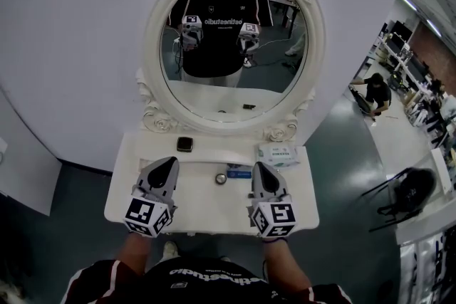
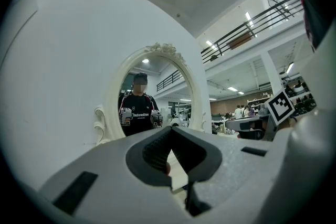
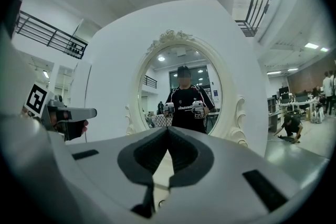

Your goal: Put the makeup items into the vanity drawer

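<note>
A white vanity table (image 1: 206,213) stands under an oval mirror (image 1: 235,75). On its top lie a dark square compact (image 1: 184,144), a small round jar (image 1: 221,179), a small blue item (image 1: 239,172) and a white wipes pack (image 1: 276,153). My left gripper (image 1: 169,161) hovers over the left half of the top, shut with nothing between its jaws (image 2: 169,129). My right gripper (image 1: 258,166) is over the right half, just right of the blue item, also shut and holding nothing (image 3: 167,128). Both point level at the mirror. The drawer is hidden from above.
The mirror's carved white frame (image 1: 303,107) rises behind the table against a white wall. To the right on the grey floor stand a black chair (image 1: 406,192) and a crouching person (image 1: 372,92). My own legs are close to the table's front edge.
</note>
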